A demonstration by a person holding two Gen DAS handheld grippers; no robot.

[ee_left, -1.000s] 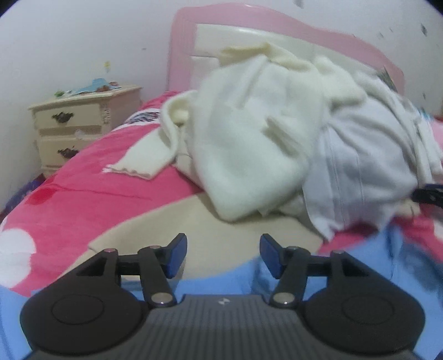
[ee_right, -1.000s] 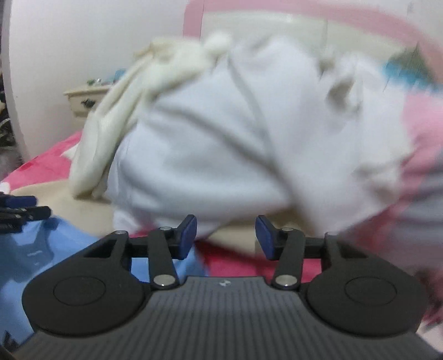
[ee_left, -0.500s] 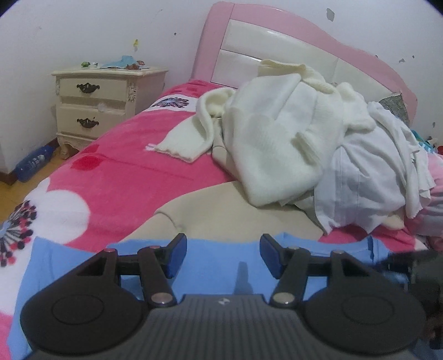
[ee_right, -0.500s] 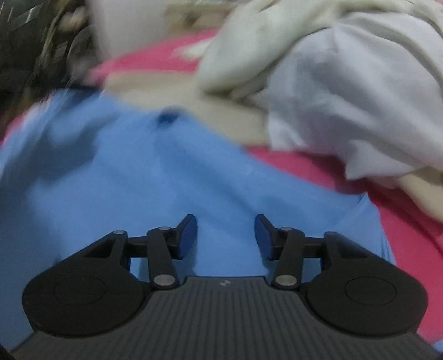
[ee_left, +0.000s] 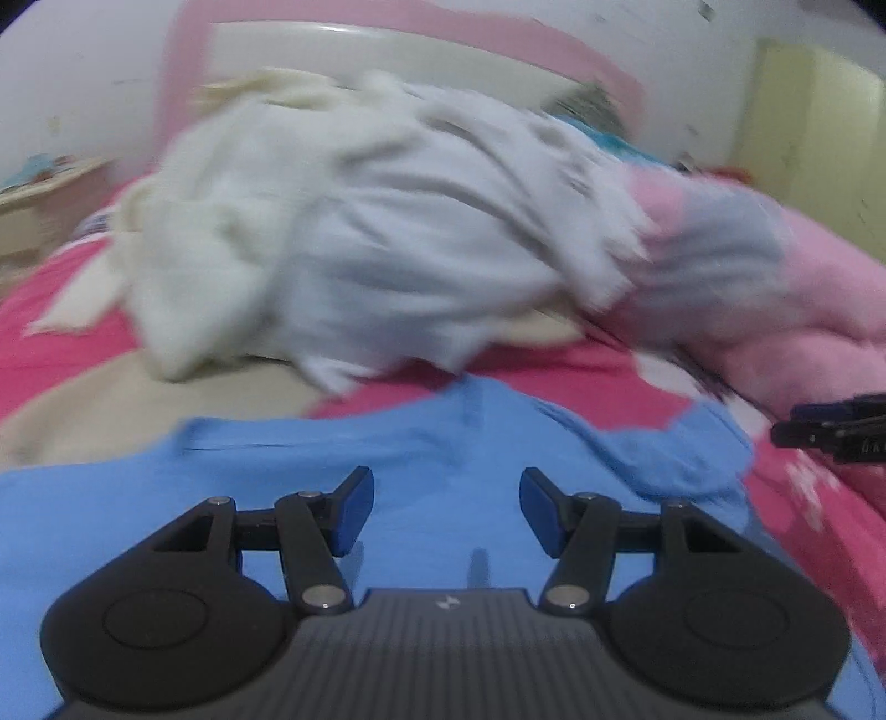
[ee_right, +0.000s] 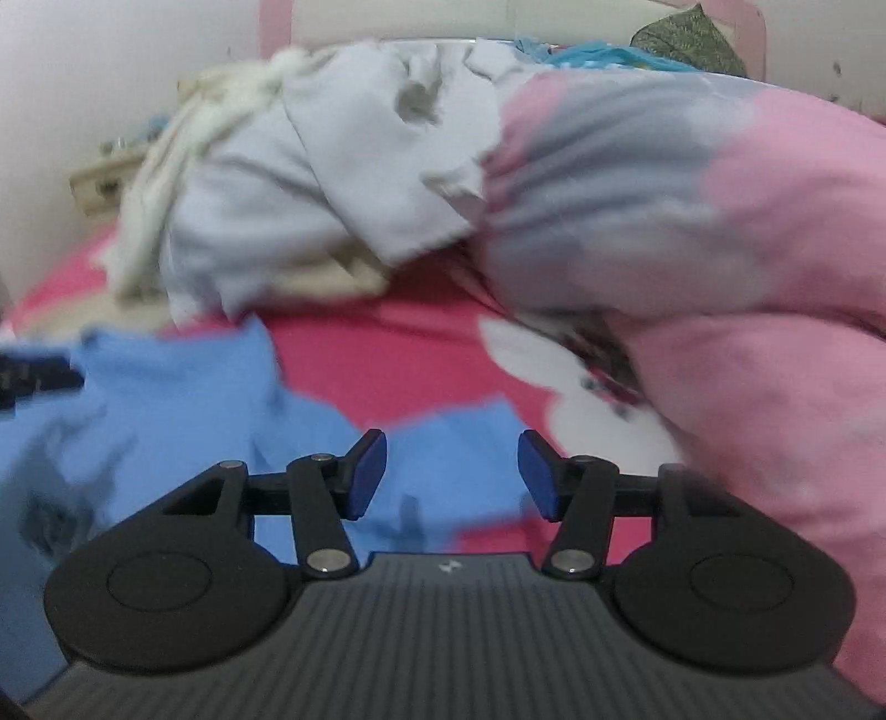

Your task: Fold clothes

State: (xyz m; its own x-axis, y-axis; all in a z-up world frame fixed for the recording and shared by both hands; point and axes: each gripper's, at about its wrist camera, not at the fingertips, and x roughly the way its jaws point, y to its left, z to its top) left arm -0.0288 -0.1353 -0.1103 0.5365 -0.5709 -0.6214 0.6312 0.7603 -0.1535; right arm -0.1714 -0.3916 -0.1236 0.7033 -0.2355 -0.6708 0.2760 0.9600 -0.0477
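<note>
Blue cloth fills the foreground of both wrist views: a blue shirt (ee_left: 387, 459) lies spread on the bed, over a pink blanket (ee_left: 77, 338) with white and beige patches. The left gripper (ee_left: 446, 512) hangs low over the shirt's middle with its jaws wide apart and nothing between the blue pads (ee_left: 350, 512); only blue cloth shows in the gap. The right gripper (ee_right: 452, 475) stands over the shirt's right part, where the fabric is rumpled and a blue flap reaches out onto the pink blanket (ee_right: 387, 343); its jaws are likewise spread and empty. In the left wrist view the tip of the right gripper shows dark at the right edge, just beyond the shirt's crumpled corner. In the right wrist view a dark shape at the left edge sits against the blue shirt (ee_right: 166, 399), likely the other gripper, though it is too blurred to be sure. Behind the shirt, farther up the bed, rests a heap (ee_left: 387, 238) of clothes: a cream knit at the left and a pale grey-white garment draped over and beside it, all smeared by motion blur. To the right of the heap bulges a pink and grey quilt (ee_right: 720, 221), next to the right gripper. A pink headboard (ee_left: 387, 50) rises behind the heap against the wall, and a cream nightstand (ee_left: 39, 205) stands to the left of the bed.
</note>
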